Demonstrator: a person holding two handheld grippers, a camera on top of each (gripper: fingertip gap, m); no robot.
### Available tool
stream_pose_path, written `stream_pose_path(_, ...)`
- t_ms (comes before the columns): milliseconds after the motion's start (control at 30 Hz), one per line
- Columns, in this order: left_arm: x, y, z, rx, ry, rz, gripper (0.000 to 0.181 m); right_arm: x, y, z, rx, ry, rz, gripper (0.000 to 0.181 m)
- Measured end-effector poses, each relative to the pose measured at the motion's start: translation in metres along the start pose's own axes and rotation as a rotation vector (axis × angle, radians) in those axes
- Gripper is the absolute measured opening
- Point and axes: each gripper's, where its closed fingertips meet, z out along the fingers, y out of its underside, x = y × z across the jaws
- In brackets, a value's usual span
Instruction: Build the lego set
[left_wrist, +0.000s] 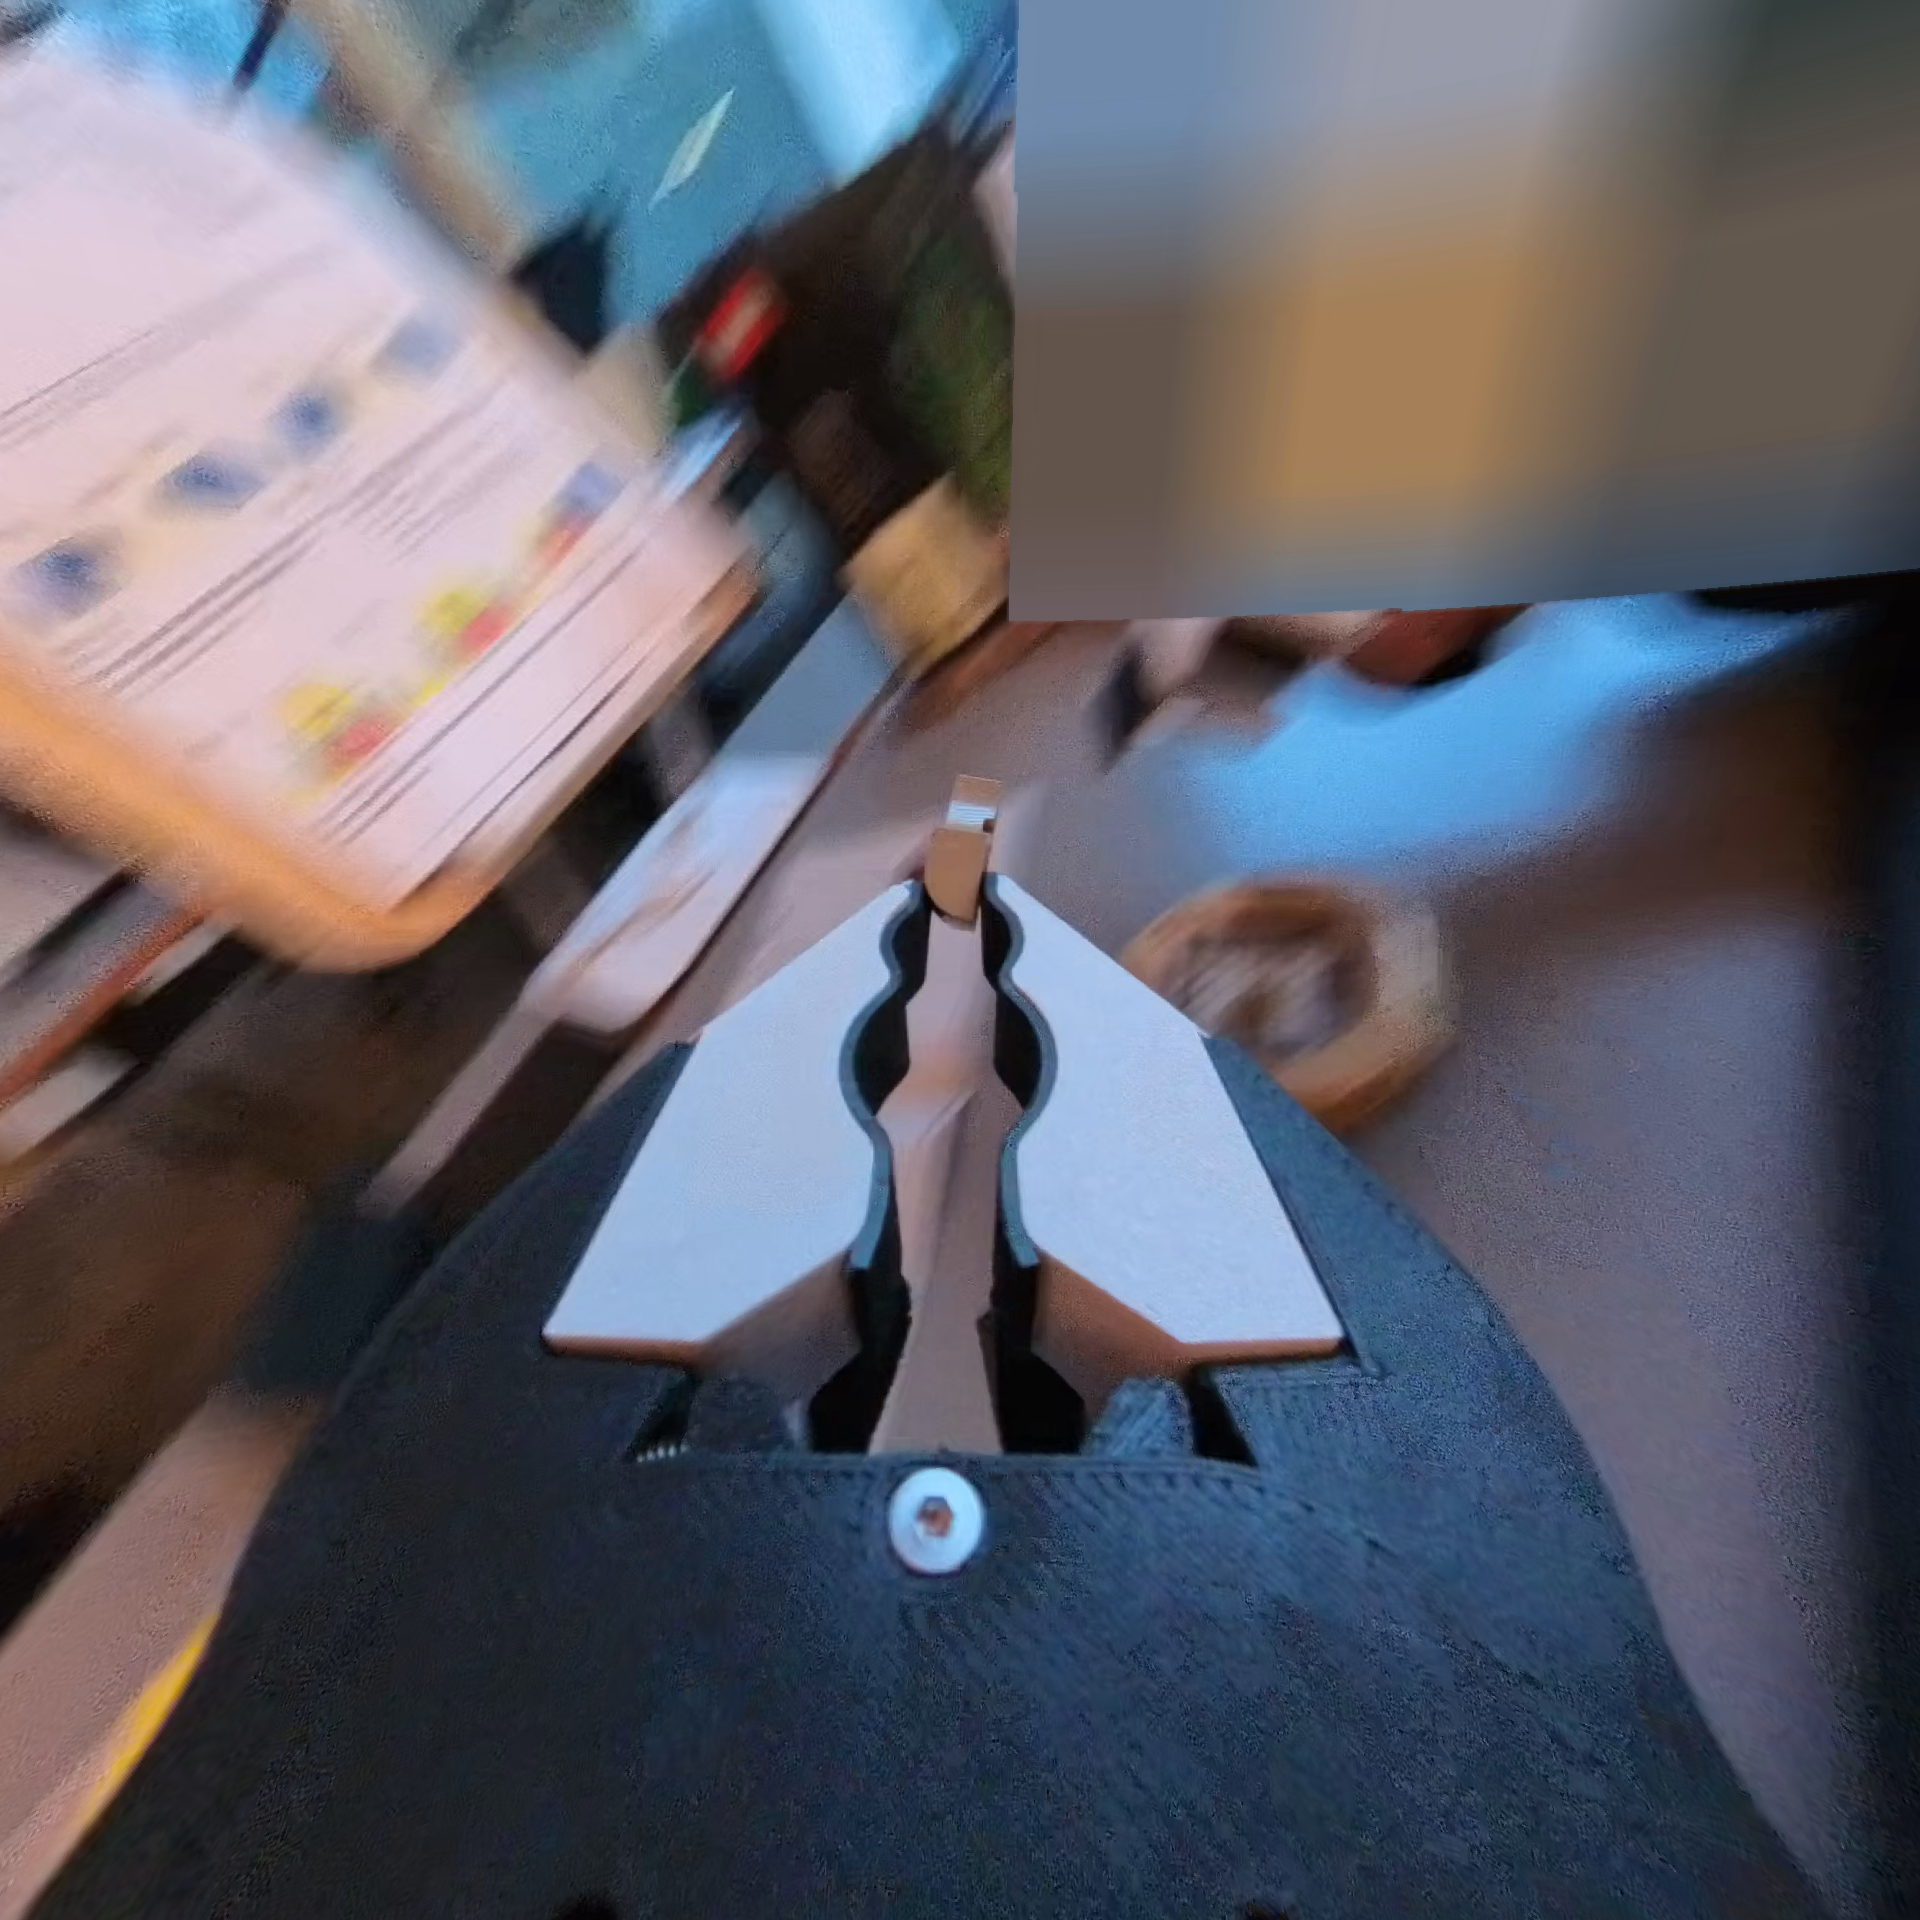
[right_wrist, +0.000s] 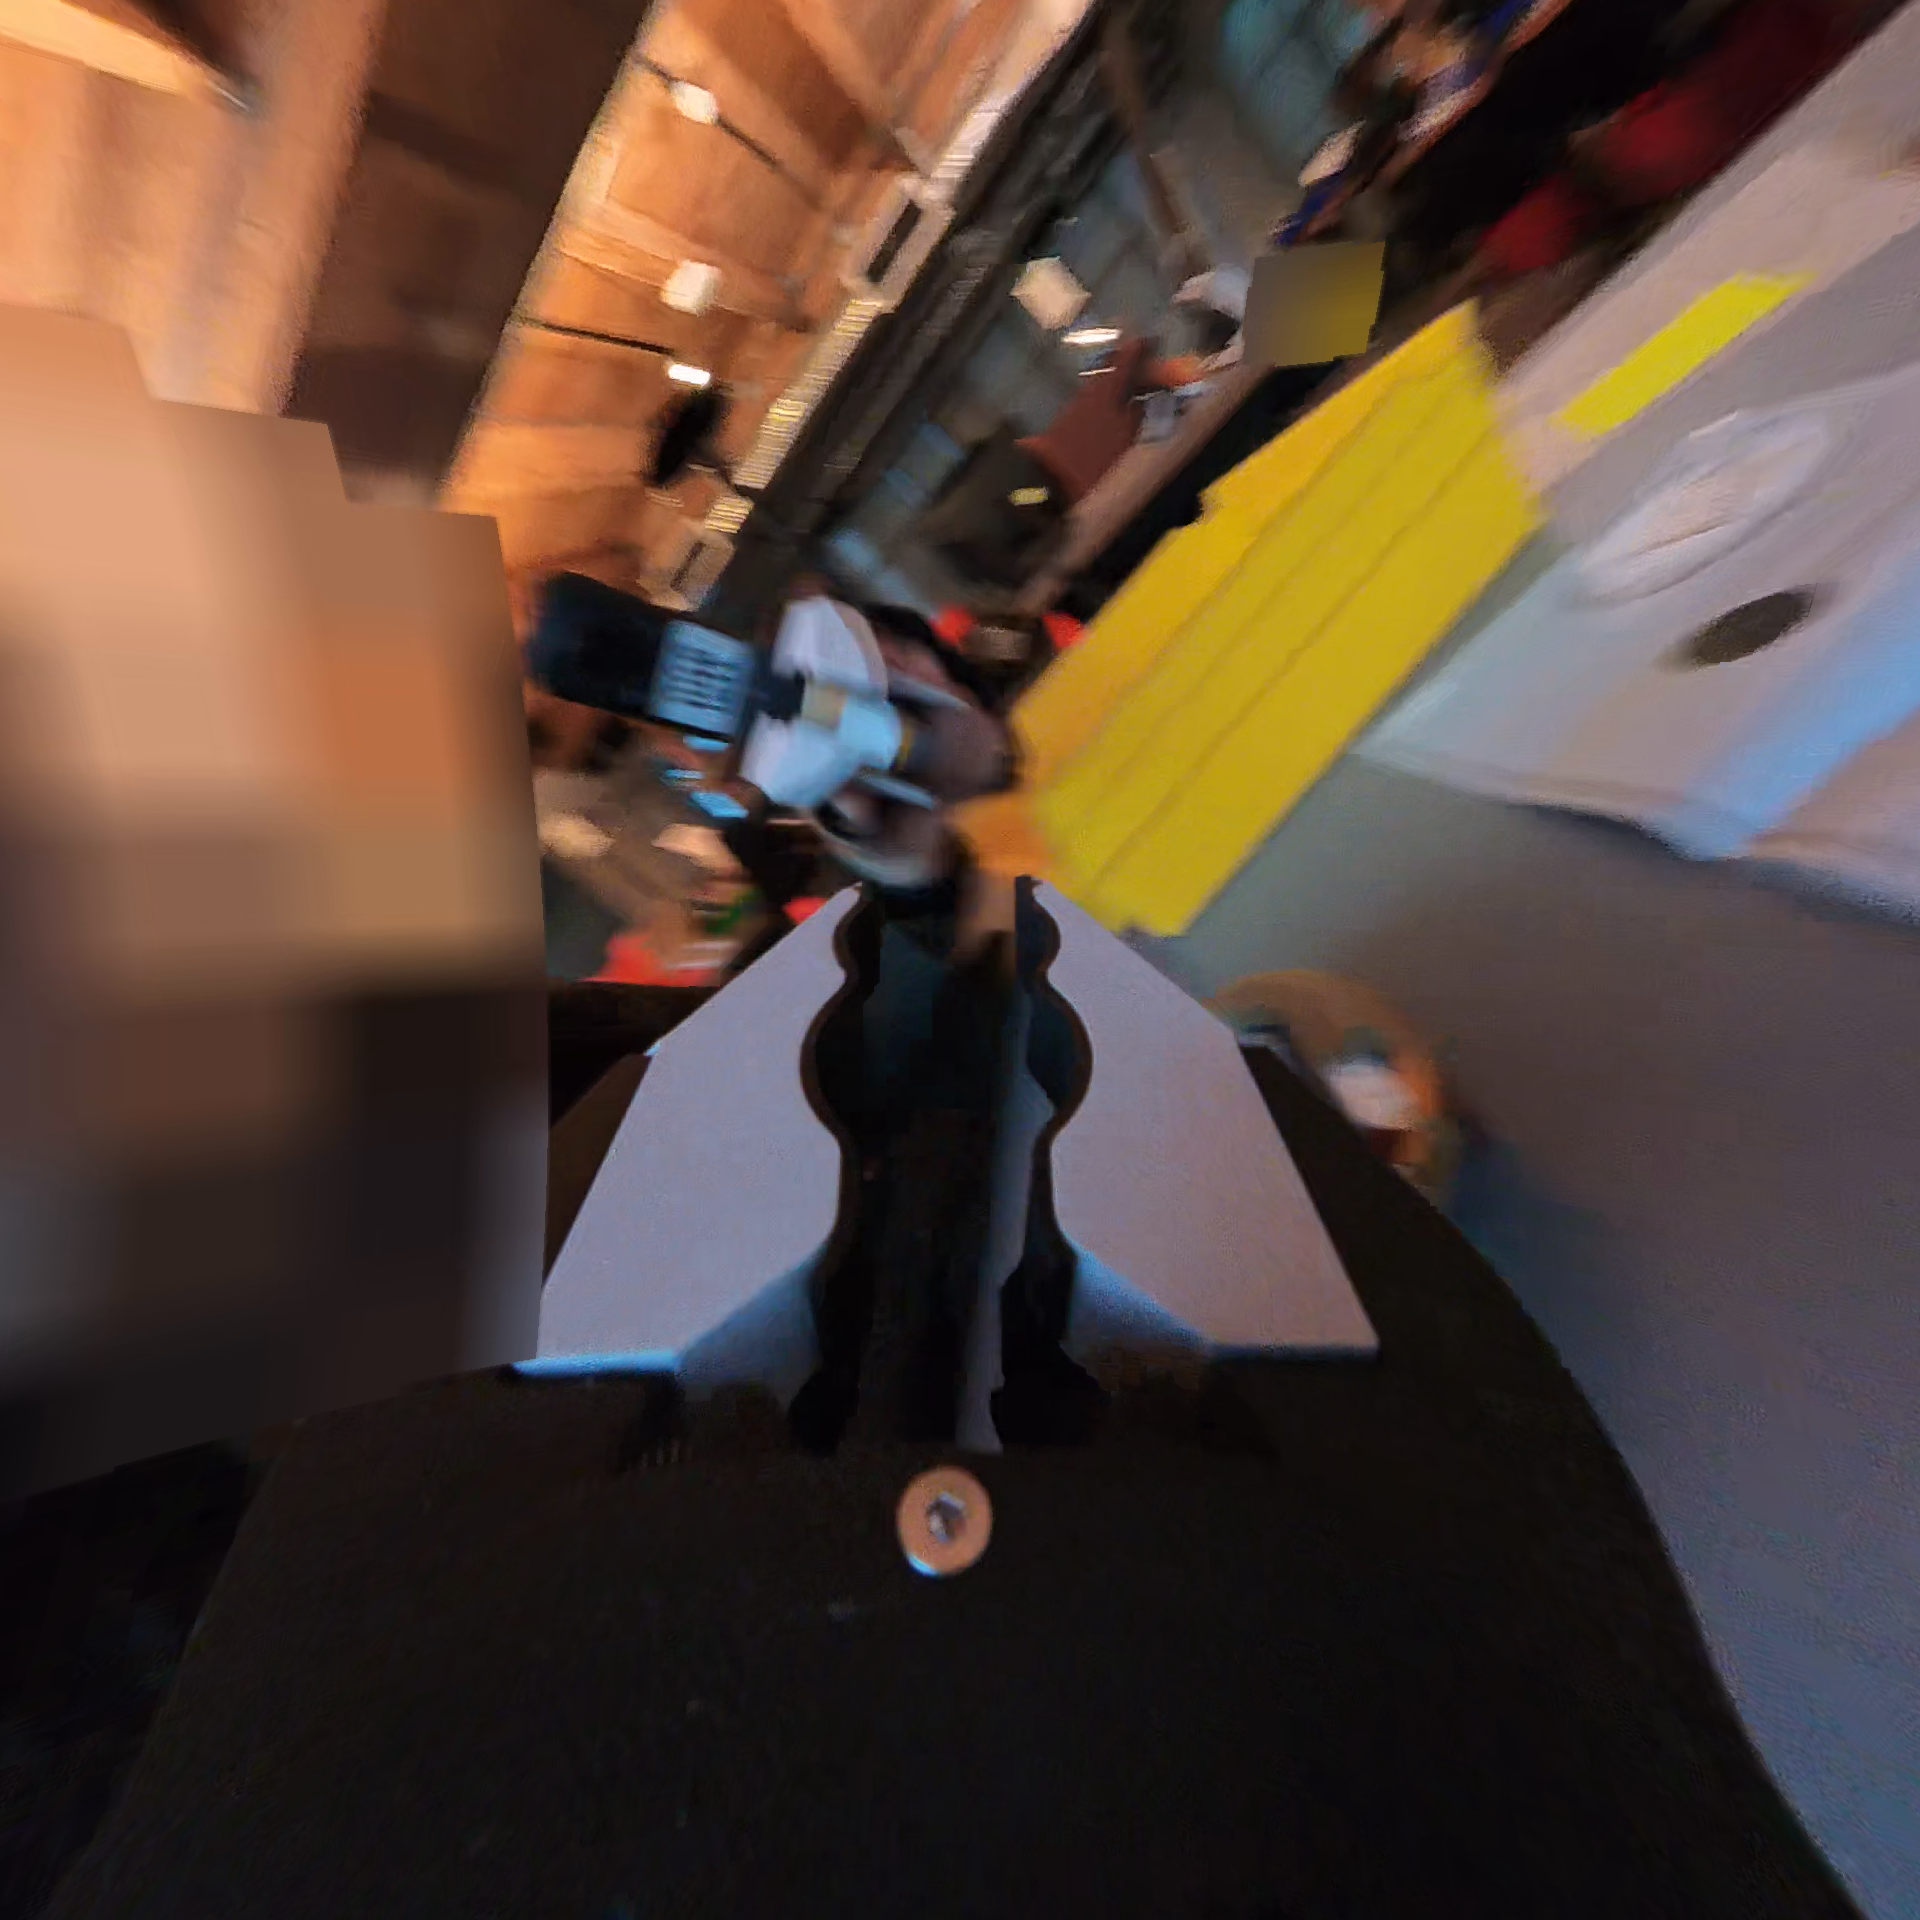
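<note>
At the left of the left wrist view a blurred instruction sheet stands tilted. At centre the left hand-held gripper is clenched on a small tan lego piece at its tips, raised above the table; a shallow wooden bowl sits right of it. In the right wrist view the right hand-held gripper looks nearly closed, but blur hides whether it grips anything. Slowing down and steadying both tools before mating pieces seems wise.
</note>
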Motion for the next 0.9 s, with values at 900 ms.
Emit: stream_pose_path(900, -0.035, 0.026, -0.037, -0.24, -0.214, -0.313, 0.027, 0.093, 0.051, 0.019, -0.59, 0.432, -0.651, 0.016)
